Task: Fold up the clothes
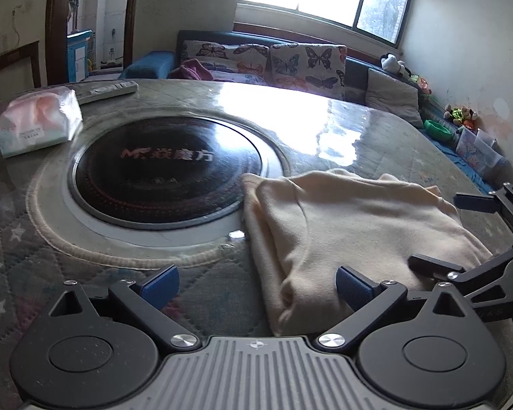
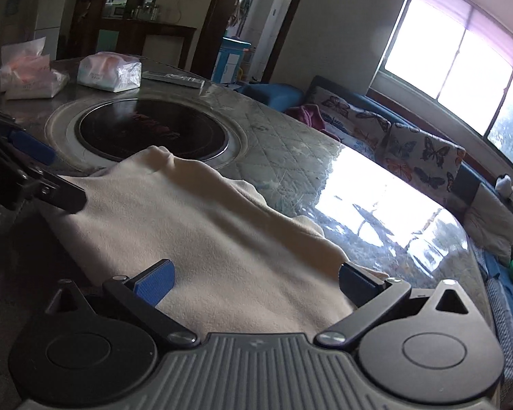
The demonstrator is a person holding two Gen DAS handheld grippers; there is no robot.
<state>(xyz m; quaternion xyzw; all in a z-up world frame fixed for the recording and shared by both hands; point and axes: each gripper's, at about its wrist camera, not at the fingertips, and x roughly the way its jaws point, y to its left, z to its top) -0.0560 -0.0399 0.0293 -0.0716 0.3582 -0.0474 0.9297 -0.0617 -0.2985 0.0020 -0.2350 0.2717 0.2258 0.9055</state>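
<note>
A cream fleece garment [image 1: 352,225] lies folded into a rough rectangle on the round table, right of the black cooktop. My left gripper [image 1: 258,288] is open just before the garment's near left corner, with nothing between its blue pads. The right gripper [image 1: 465,235] shows at the right edge of the left wrist view, open over the garment's right side. In the right wrist view the garment [image 2: 201,232] fills the middle. My right gripper [image 2: 256,285] stands open above its near edge. The left gripper [image 2: 44,174] reaches in from the left, open.
A black round cooktop [image 1: 167,177] sits in the middle of the quilted table [image 1: 85,270]. Tissue packs [image 1: 37,119] and a remote [image 1: 107,90] lie at the far left. A sofa with butterfly cushions [image 1: 284,61] runs under the window behind the table.
</note>
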